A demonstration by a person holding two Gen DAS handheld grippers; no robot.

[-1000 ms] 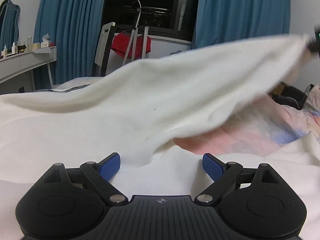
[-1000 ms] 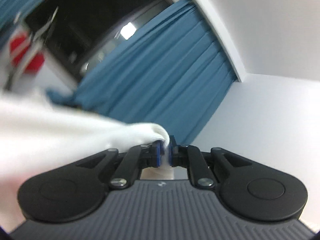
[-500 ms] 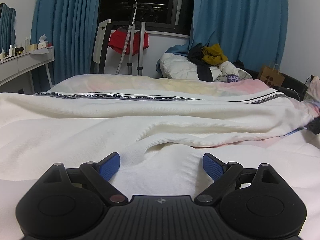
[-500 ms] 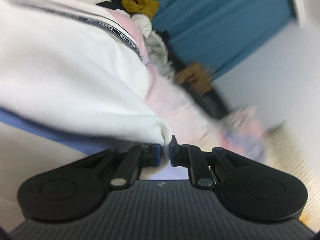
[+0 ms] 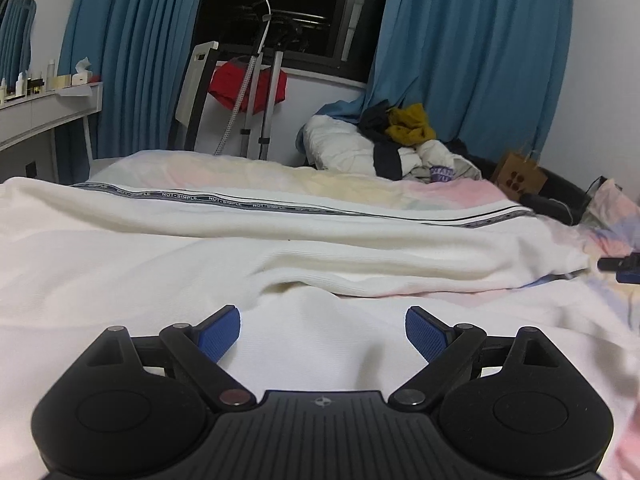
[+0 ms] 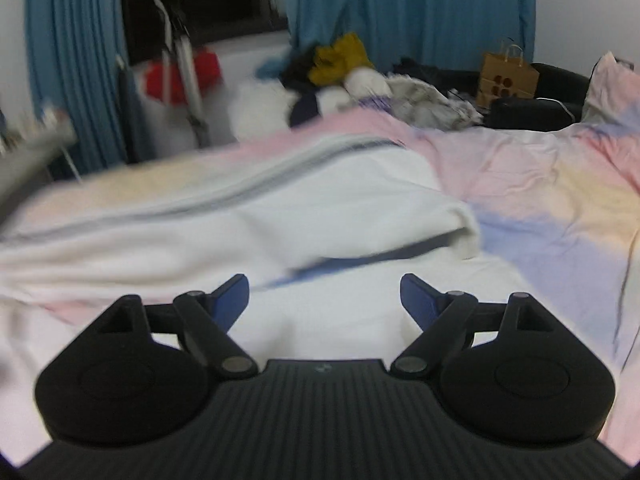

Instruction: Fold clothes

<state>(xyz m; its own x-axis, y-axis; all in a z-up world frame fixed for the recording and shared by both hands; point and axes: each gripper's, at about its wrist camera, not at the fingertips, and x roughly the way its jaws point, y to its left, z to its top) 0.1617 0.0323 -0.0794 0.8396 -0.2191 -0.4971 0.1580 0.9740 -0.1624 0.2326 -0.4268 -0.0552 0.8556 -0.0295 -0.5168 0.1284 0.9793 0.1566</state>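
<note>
Ahead of both jaws – white garment [image 5: 320, 248] on bed [image 6: 540, 184], ungripped.

— From my left wrist camera I look low across the bed [image 5: 280, 172], close over the white garment [image 5: 200, 264], facing the dark window [image 5: 280, 4] and blue curtains [image 5: 472, 60].

— And my right one?

— It sits just as low and close, a little to the right, facing the same wall but blurred. Both views share the garment [image 6: 280, 208], the pile of clothes [image 5: 404, 136] [image 6: 336, 64], the red cloth [image 5: 248, 84] [image 6: 180, 72] and the brown paper bag [image 5: 520, 176] [image 6: 506, 76]. The left view also catches the right gripper [image 5: 624, 264] at its right edge.
</note>
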